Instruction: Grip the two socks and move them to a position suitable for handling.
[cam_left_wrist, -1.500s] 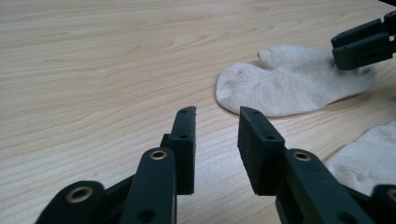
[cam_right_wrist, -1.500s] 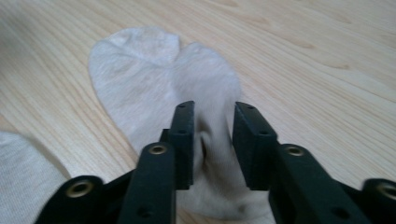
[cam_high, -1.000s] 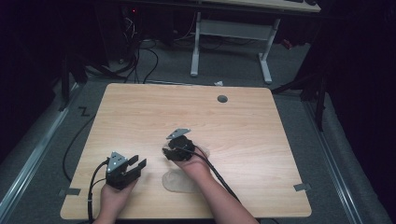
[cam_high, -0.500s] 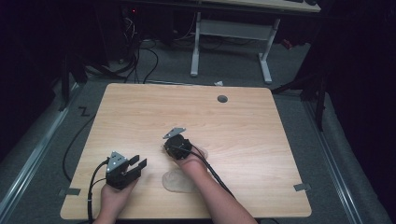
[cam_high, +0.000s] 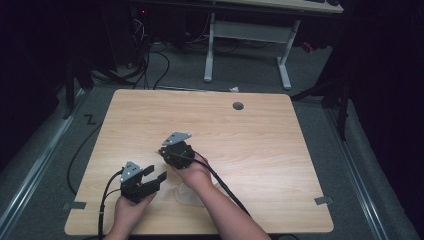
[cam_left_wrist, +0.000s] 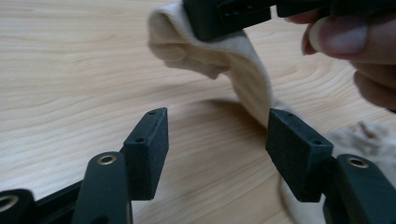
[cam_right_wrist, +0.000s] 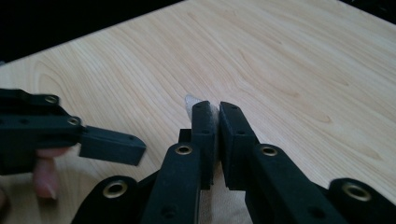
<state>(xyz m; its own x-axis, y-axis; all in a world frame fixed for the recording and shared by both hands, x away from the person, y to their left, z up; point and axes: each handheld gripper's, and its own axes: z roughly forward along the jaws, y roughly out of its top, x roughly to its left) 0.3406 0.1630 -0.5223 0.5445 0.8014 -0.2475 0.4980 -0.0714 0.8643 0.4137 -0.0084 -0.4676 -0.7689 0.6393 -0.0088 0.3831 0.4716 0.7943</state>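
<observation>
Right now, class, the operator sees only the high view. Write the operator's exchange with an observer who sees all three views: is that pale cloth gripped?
Operator: Does the right gripper have the cloth?
Observer: Yes. The right gripper has just closed its jaws on a fold of the cream cloth.
Operator: And the left?
Observer: The left gripper has just been opening. Its jaws stand wide, and nothing is pressed between them.
Operator: Is the cloth off the table?
Observer: Partly. It hangs from the right gripper, and its lower end lies on the table.

cloth (cam_high: 192, 194) mostly hidden under right hand (cam_high: 194, 172); forearms cut off below
</observation>
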